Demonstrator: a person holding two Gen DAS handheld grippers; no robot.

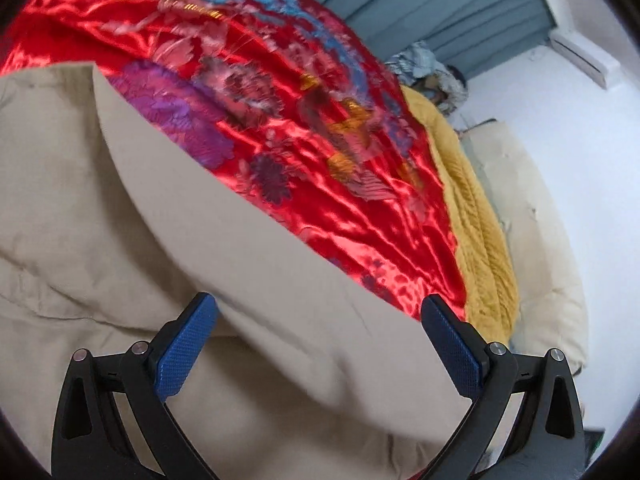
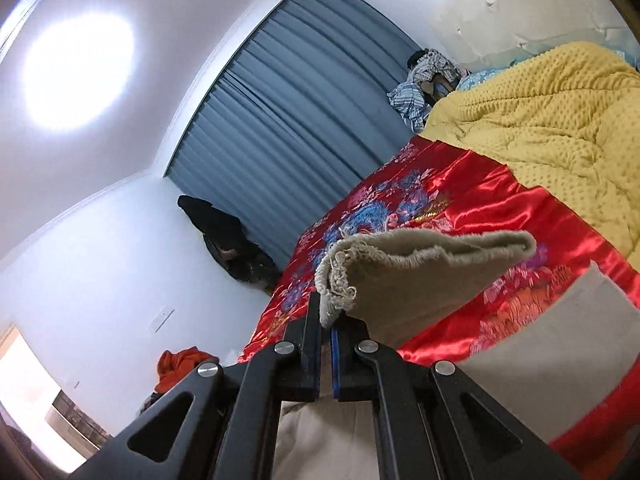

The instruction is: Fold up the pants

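the beige pants point(image 1: 168, 240) lie spread over the red satin bedspread point(image 1: 320, 140), one frayed hem end point(image 2: 400, 268) lifted clear of the cloth. your right gripper point(image 2: 326, 328) is clenched on that hem, its jaws pressed together with the raveled edge poking out above them. your left gripper point(image 1: 318, 312) hangs over the broad part of the pants with its blue pads point(image 1: 184, 352) spread wide and nothing between them; whether the pads touch the fabric is hard to judge through the blur. beyond the bedspread a yellow blanket point(image 2: 540, 128) is bunched near the cream headboard point(image 2: 500, 8), with blue-grey curtains point(image 2: 300, 120) along the far wall.
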